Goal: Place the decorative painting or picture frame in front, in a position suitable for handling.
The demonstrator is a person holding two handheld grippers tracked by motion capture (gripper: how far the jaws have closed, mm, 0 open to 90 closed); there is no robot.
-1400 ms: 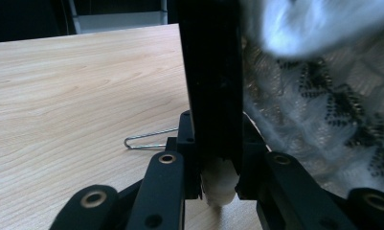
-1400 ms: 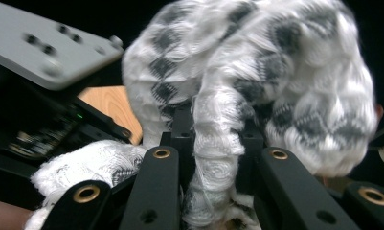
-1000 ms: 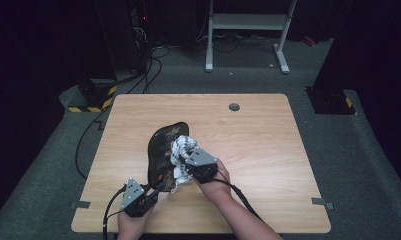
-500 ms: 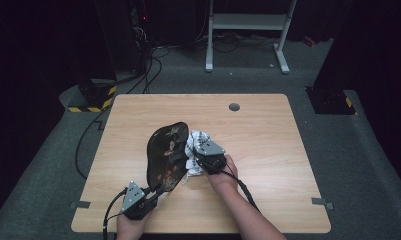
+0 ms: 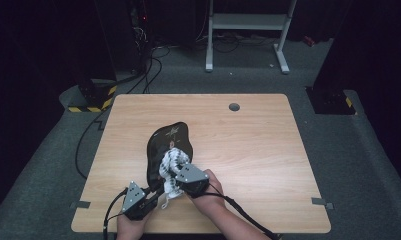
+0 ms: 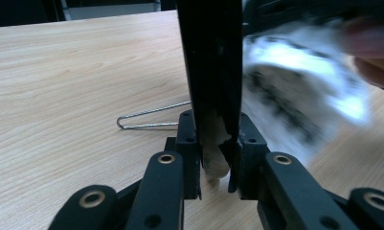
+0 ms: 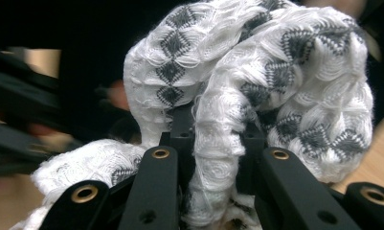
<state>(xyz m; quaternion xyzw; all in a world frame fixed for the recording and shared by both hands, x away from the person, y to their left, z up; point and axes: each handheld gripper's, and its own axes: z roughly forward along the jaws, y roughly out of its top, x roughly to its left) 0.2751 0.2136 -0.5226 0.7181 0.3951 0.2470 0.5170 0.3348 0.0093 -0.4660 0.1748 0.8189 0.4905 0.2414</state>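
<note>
Bright lit table, dark surroundings, motion blur up close

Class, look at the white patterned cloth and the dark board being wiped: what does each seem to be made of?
Cloth: looks like soft woven or knitted textile, matte, with looped white yarn and grey diamond motifs. Board: rigid, thin, with a dark glossy face; the pale chipped core at its edge suggests lacquered wood or fibreboard, though that is uncertain.

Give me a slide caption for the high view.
Left gripper clamps a dark board while the right gripper holds a white cloth against it.
</note>
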